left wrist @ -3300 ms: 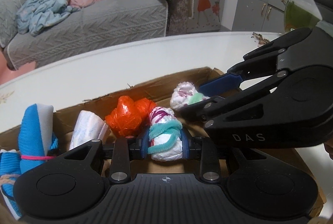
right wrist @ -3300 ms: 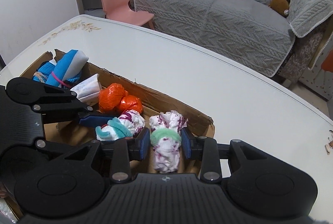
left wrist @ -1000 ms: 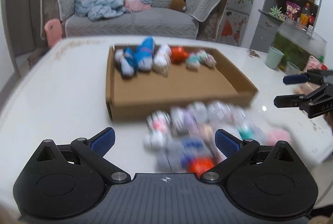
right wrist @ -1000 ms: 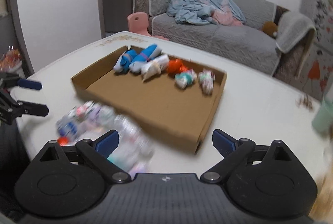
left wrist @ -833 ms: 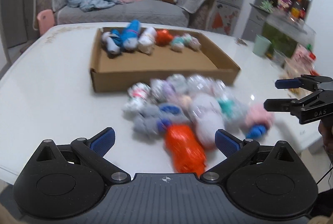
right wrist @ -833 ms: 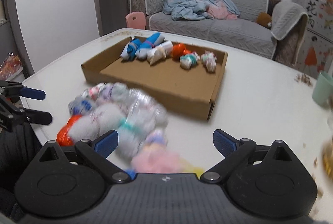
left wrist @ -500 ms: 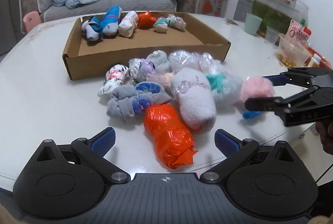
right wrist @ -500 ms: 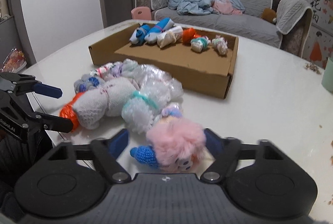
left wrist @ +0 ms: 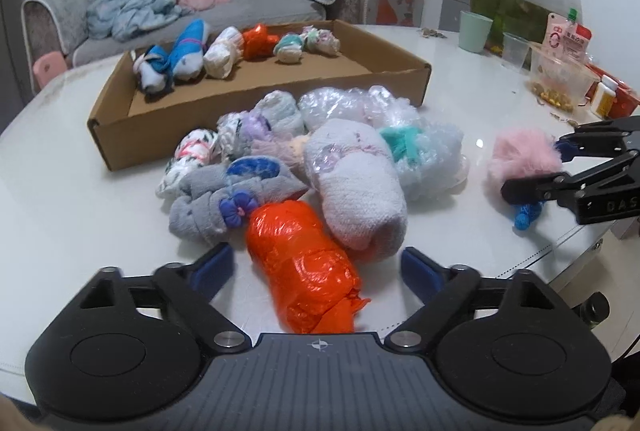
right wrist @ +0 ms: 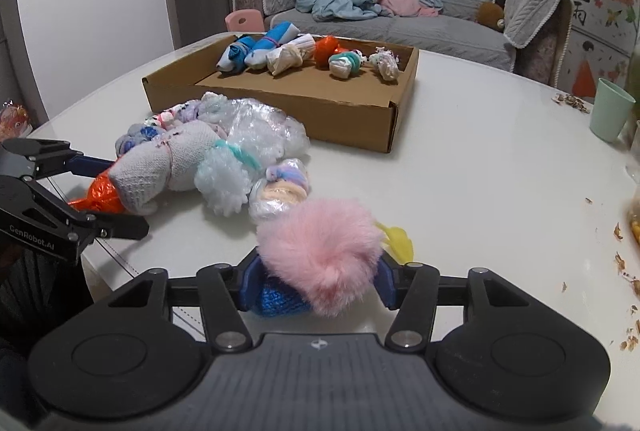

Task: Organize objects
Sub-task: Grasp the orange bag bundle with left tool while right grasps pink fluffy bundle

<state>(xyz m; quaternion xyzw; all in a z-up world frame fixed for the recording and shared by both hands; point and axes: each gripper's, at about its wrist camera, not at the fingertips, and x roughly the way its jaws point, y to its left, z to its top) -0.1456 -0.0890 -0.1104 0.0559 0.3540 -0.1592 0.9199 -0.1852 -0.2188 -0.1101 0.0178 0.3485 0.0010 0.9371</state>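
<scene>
While my right gripper [right wrist: 316, 281] closes, its fingers press both sides of the pink pompom [right wrist: 320, 251]. My left gripper [left wrist: 316, 271] closes too, fingers apart, orange bag [left wrist: 300, 263] between them, untouched. Beyond the fingers: bundle pile [left wrist: 352, 167], then cardboard box [left wrist: 256, 111].

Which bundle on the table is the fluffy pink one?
The pink fluffy bundle between the closing right gripper fingers, apart from the pile. The others are smooth plastic or knitted.
</scene>
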